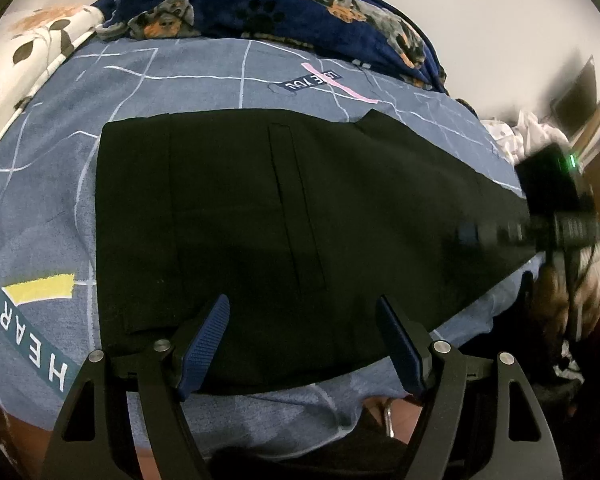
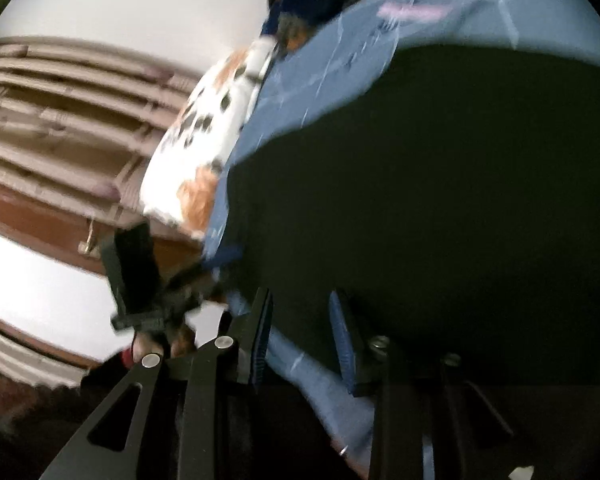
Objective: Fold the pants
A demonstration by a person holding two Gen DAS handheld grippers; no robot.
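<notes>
Black pants (image 1: 300, 208) lie flat on the blue bedsheet (image 1: 44, 208), waist to the left and legs running off to the right. My left gripper (image 1: 300, 310) hovers over the pants' near edge, open, with nothing between its blue pads (image 1: 208, 332). The right gripper (image 1: 556, 208) shows blurred at the right edge, over the leg end. In the right wrist view the pants (image 2: 440, 200) fill the right side. My right gripper (image 2: 300, 304) sits at their near edge, jaws narrowly apart and empty. The left gripper (image 2: 136, 268) appears at the pants' far end.
A dark blue dog-print blanket (image 1: 284, 4) is bunched at the back of the bed. A white spotted pillow (image 1: 32, 40) lies at the left. The bed's near edge (image 1: 300, 404) drops off just below my left fingers. Brown furniture (image 2: 40, 216) stands beyond the bed.
</notes>
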